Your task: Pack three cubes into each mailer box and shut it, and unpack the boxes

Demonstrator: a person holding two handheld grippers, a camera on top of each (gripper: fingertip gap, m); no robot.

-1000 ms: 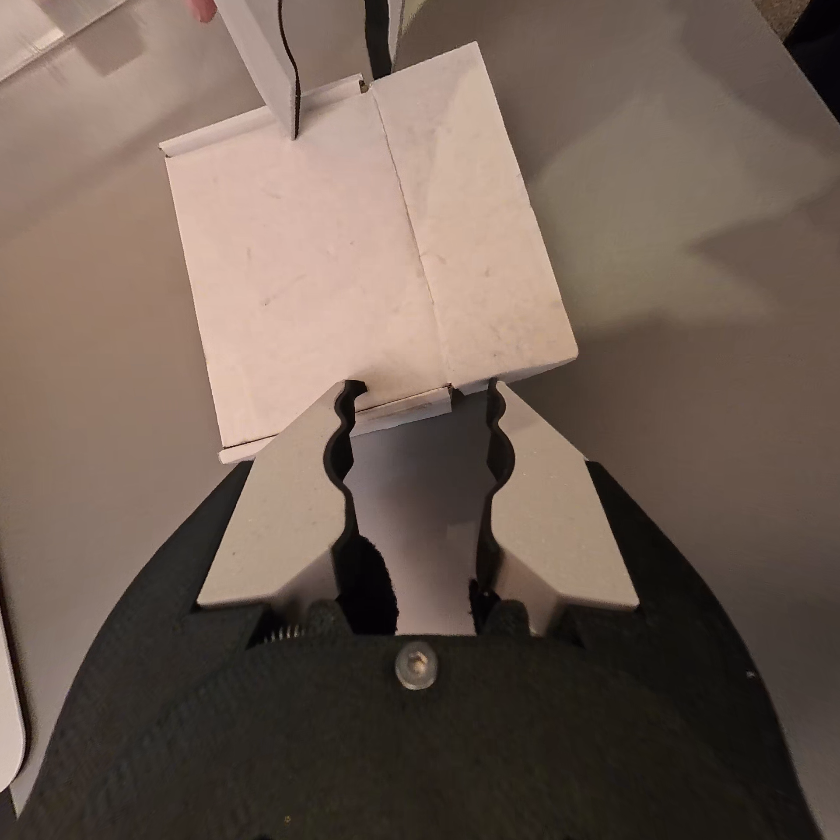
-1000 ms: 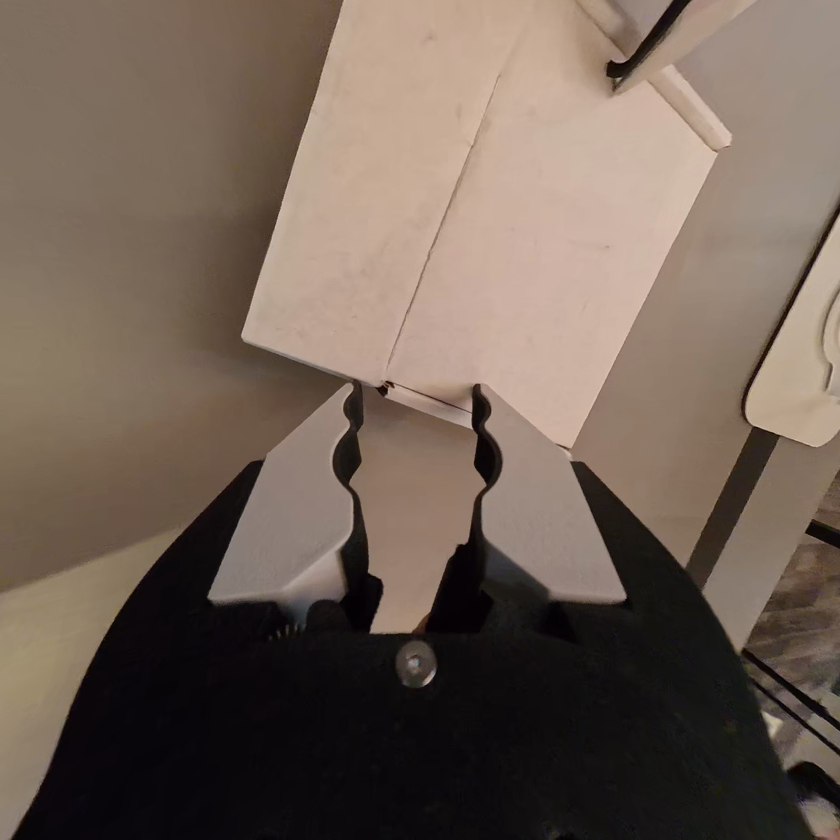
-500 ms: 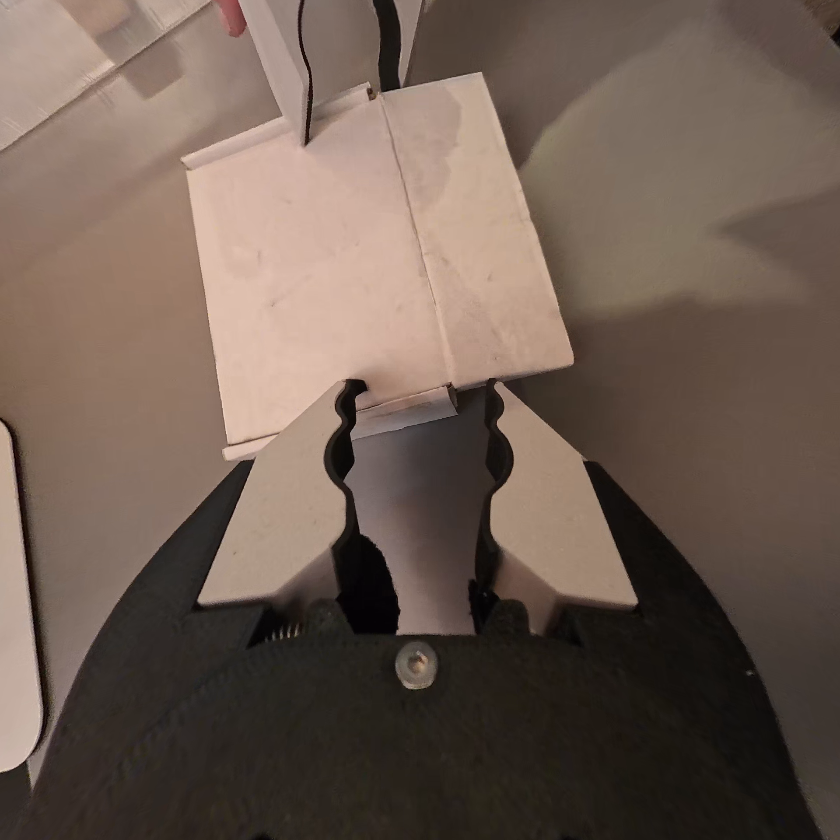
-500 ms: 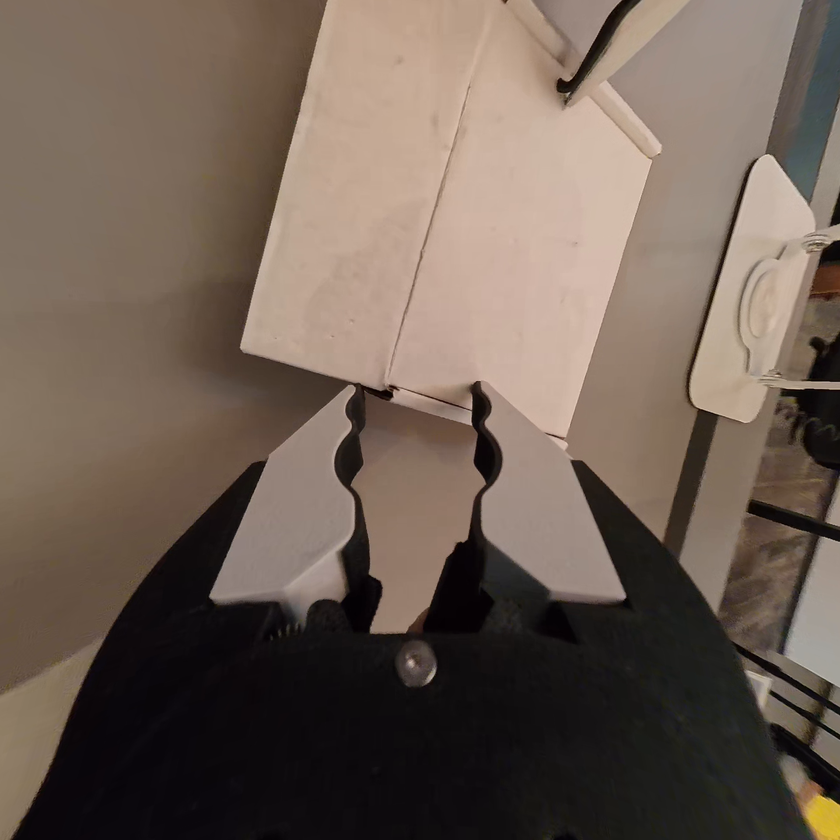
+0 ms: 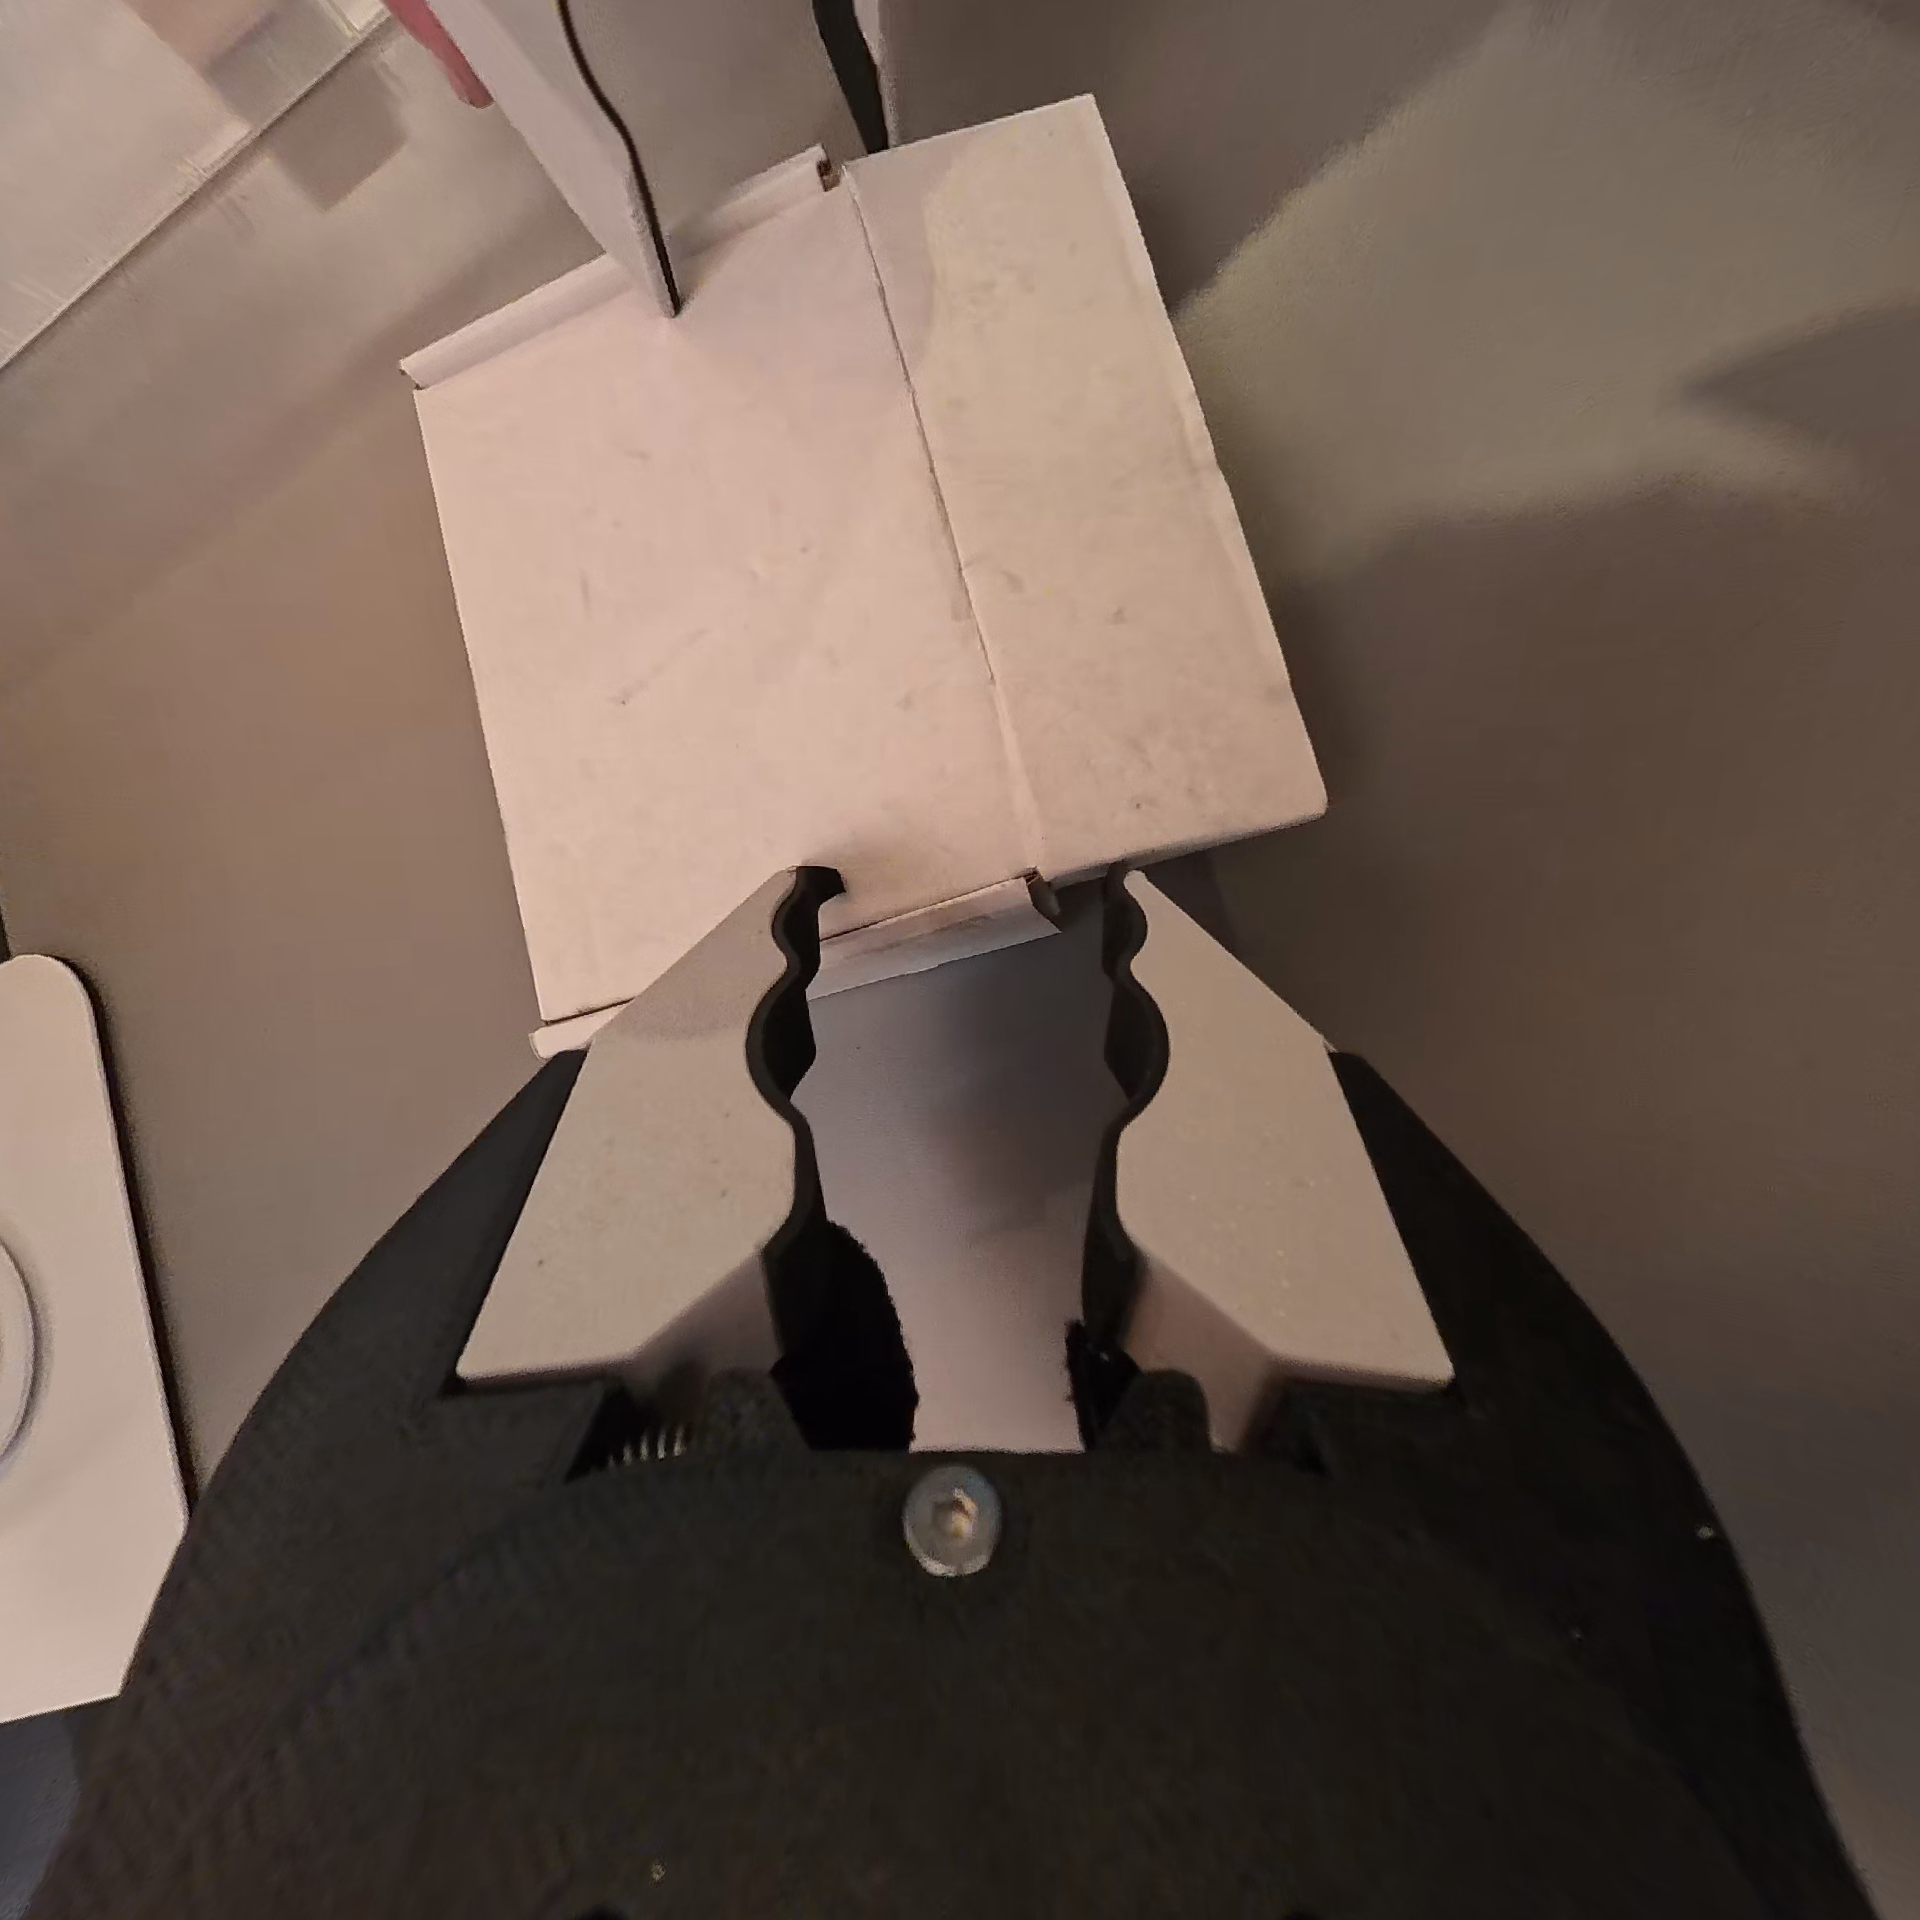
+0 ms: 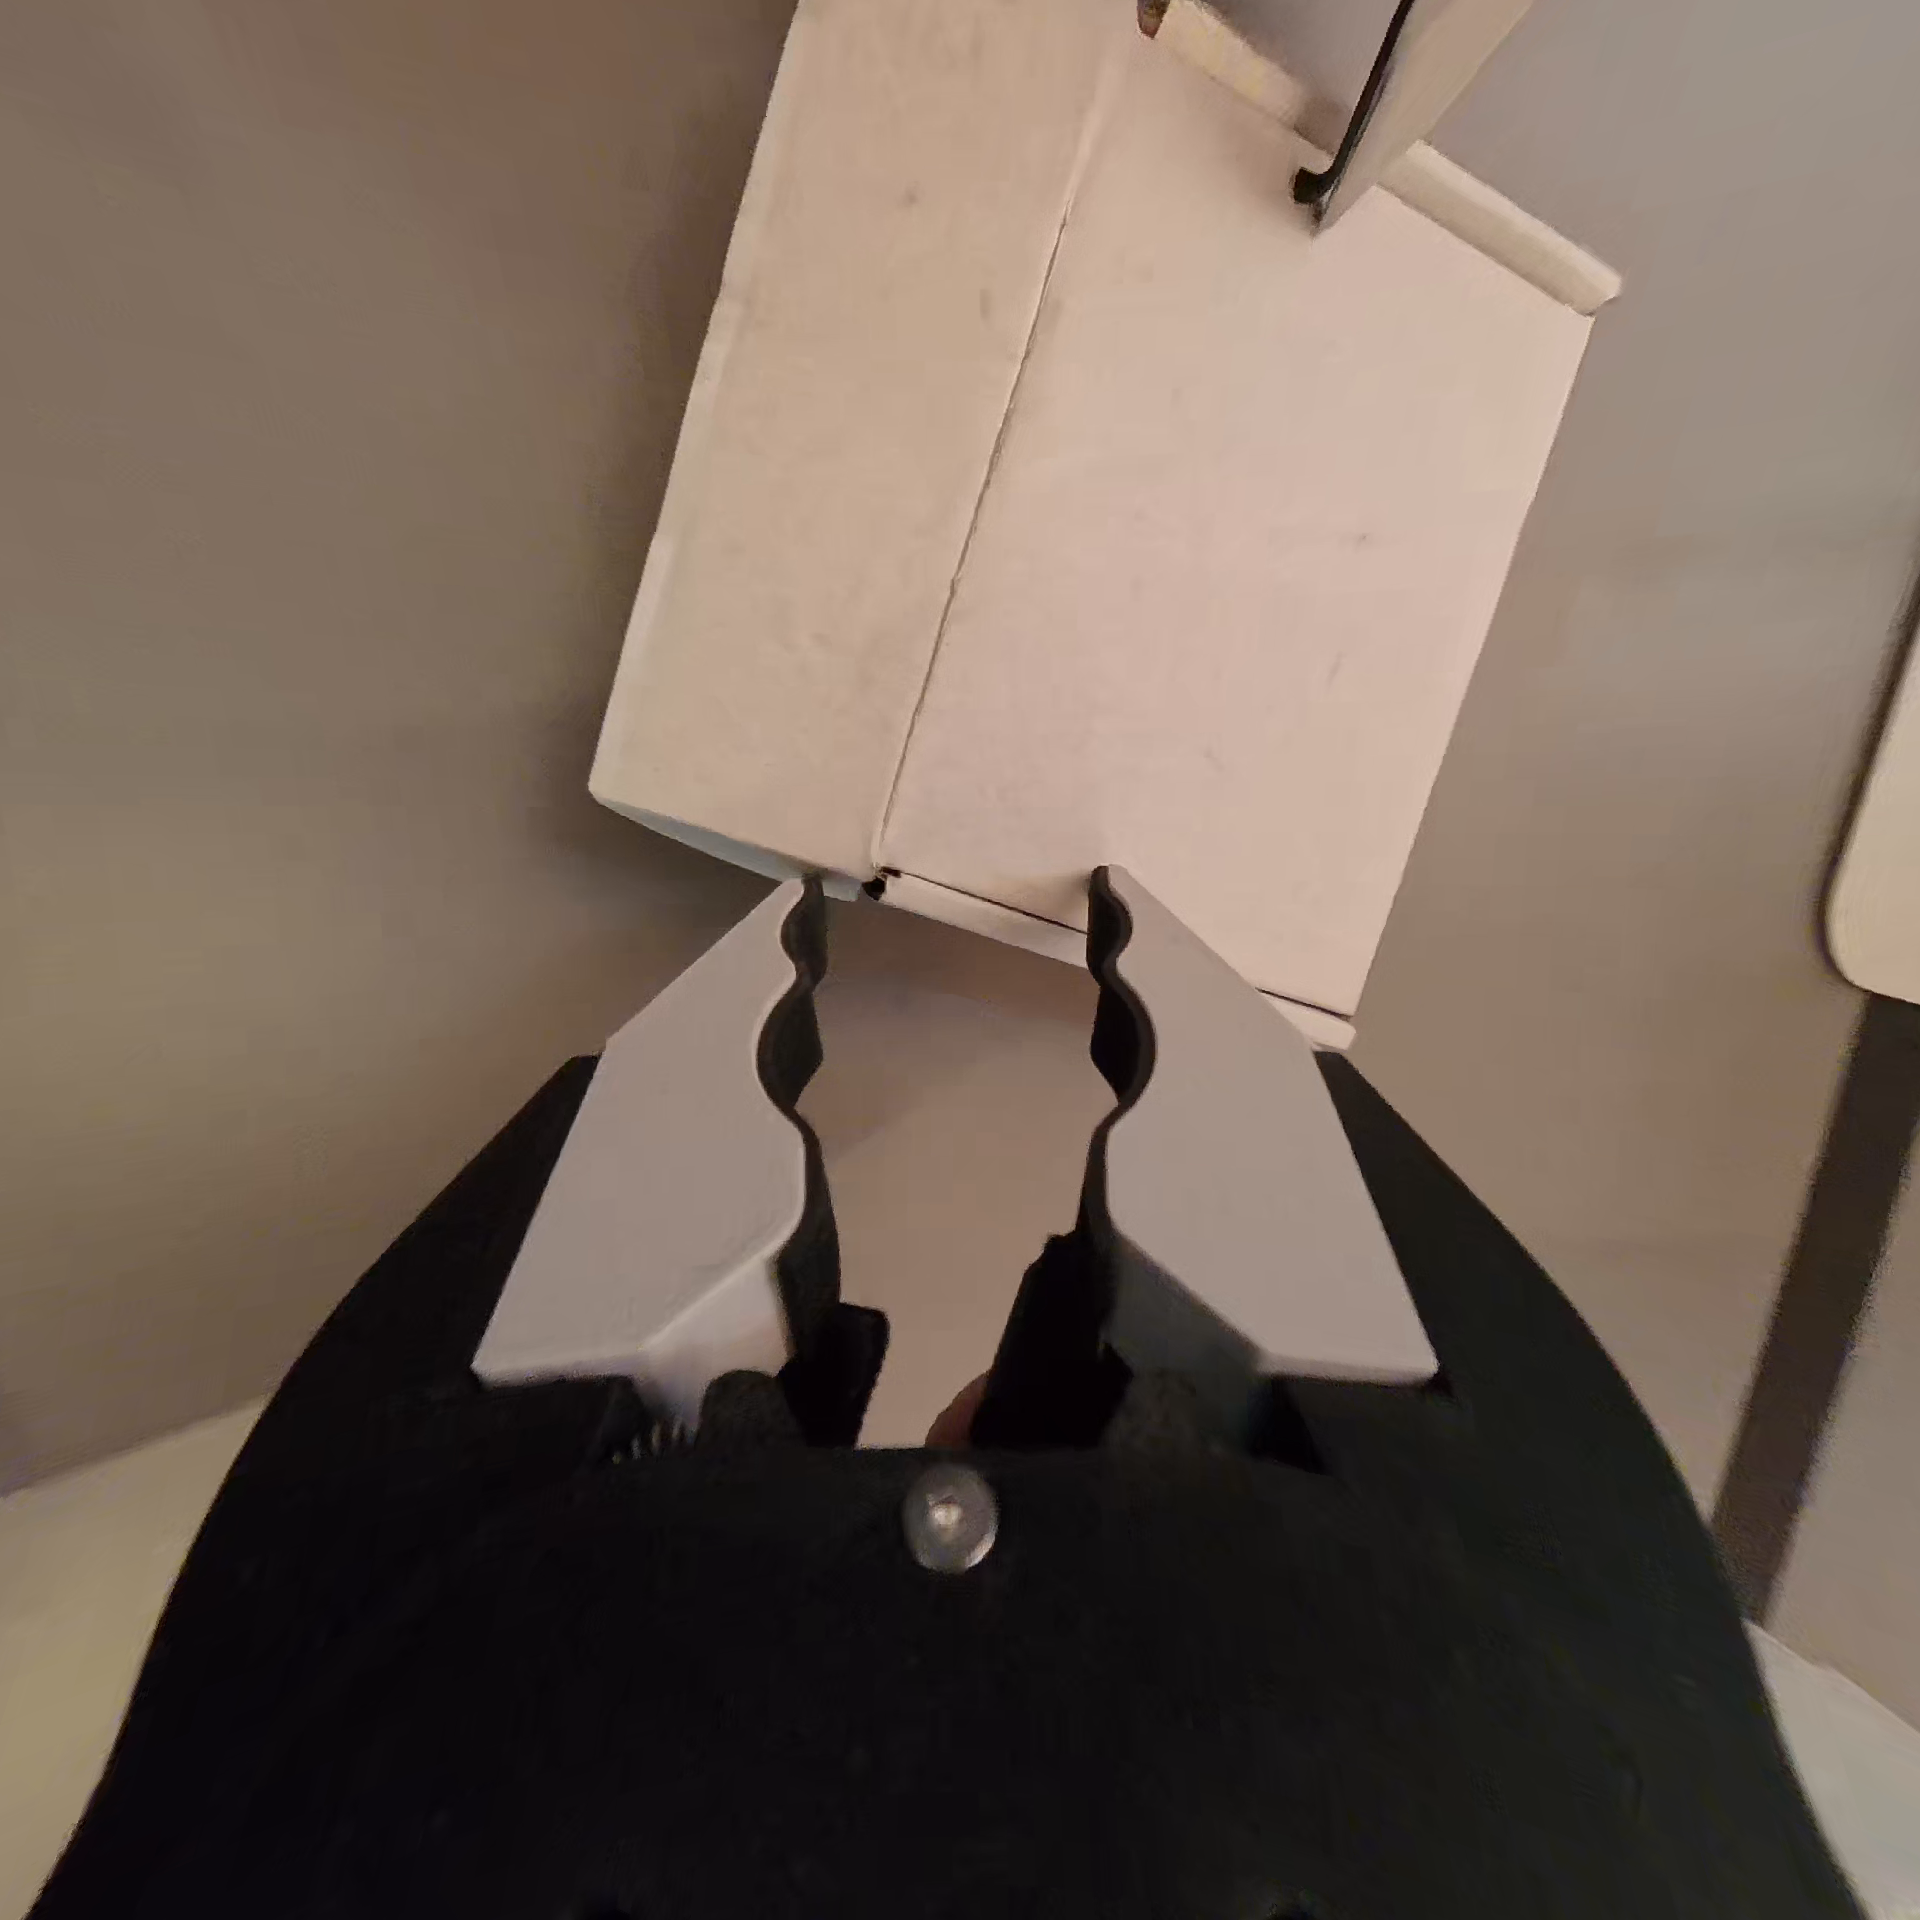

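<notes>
A closed white mailer box point(image 5: 831, 582) is held between my two grippers above the grey table. My left gripper point(image 5: 966, 883) is shut on the box's near end, and that end wall fills the gap between its fingers. My right gripper point(image 6: 951, 883) is shut on the opposite end of the same box point(image 6: 1091, 540). Each view shows the other gripper's grey fingers at the box's far end, the right gripper's in the left wrist view point(image 5: 582, 156) and the left gripper's in the right wrist view point(image 6: 1392, 94). No cubes are in view.
A white rounded pad point(image 5: 62, 1195) lies on the grey table point(image 5: 1558, 727) at the left; it also shows at the right edge of the right wrist view point(image 6: 1886, 831). A clear tray point(image 5: 135, 177) sits at the far left. A table edge runs down the right side point(image 6: 1797, 1247).
Both grippers have moved together with the box still gripped. The white pad has come further into the left wrist view and slid toward the right edge of the right wrist view.
</notes>
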